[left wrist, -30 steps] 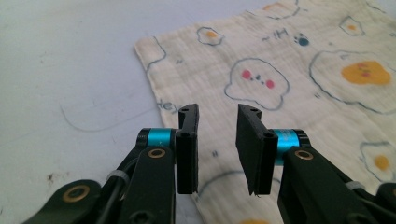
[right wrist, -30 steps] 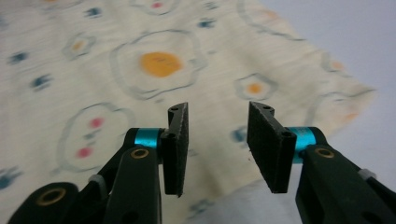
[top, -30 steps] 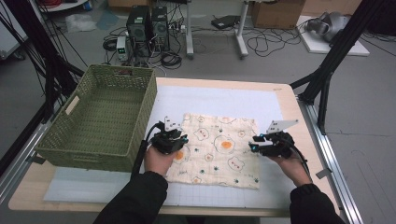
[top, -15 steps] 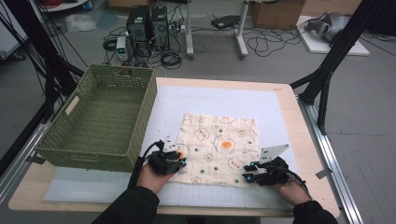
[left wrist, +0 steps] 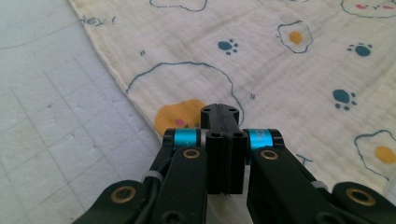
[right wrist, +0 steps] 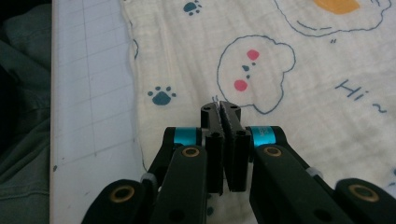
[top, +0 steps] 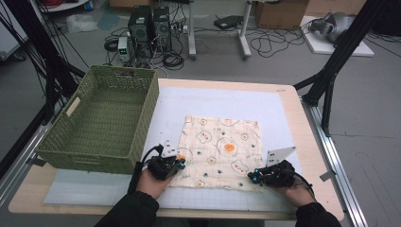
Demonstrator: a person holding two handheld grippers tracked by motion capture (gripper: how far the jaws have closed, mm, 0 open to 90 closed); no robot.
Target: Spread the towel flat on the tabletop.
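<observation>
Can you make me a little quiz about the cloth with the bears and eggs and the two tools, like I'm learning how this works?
1. True or false: the left tool and the right tool are both at the near edge of the printed cloth.
2. What stands to the left of the cloth on the table?
A. a green woven basket
B. a red bucket
C. a glass jar
3. Fill in: in the gripper views, each tool's jaws are closed, with no ___ between them.

Key
1. True. One tool is at each near corner.
2. A, the green basket.
3. Gap. Whether a fold of cloth is pinched in them is hard to tell.
</observation>
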